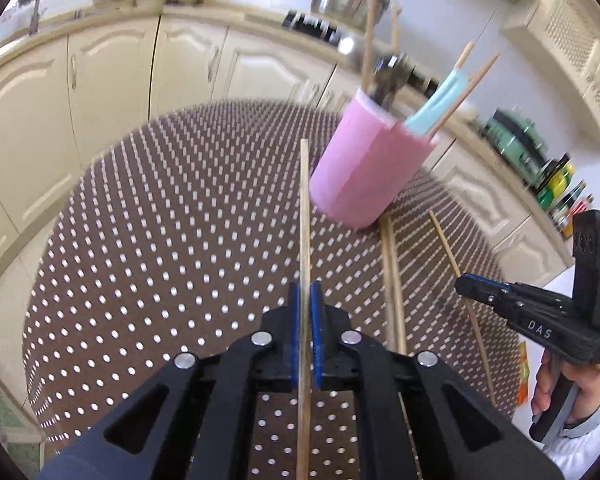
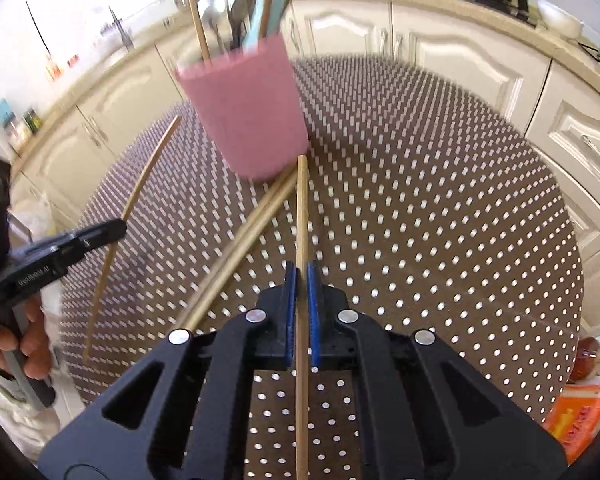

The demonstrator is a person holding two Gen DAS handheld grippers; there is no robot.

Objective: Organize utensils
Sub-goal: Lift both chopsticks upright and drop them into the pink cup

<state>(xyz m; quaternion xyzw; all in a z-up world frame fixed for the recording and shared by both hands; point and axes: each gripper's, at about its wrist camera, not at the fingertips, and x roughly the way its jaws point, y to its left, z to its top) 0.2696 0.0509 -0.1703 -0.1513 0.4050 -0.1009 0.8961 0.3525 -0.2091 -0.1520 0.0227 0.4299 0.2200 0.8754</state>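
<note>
A pink cup (image 1: 360,168) stands on the brown dotted table (image 1: 160,240) and holds wooden chopsticks, metal spoons and a light blue utensil (image 1: 440,104); it also shows in the right wrist view (image 2: 248,112). My left gripper (image 1: 306,292) is shut on a wooden chopstick (image 1: 305,208) that points toward the cup. My right gripper (image 2: 300,272) is shut on another wooden chopstick (image 2: 301,208), its tip near the cup's base. The right gripper also shows in the left wrist view (image 1: 464,286), and the left gripper shows in the right wrist view (image 2: 118,228).
Two chopsticks (image 2: 240,240) lie together on the table by the cup's base. Cream kitchen cabinets (image 1: 100,80) ring the round table. Bottles (image 1: 560,188) stand on the counter at right. An orange packet (image 2: 580,416) lies past the table edge.
</note>
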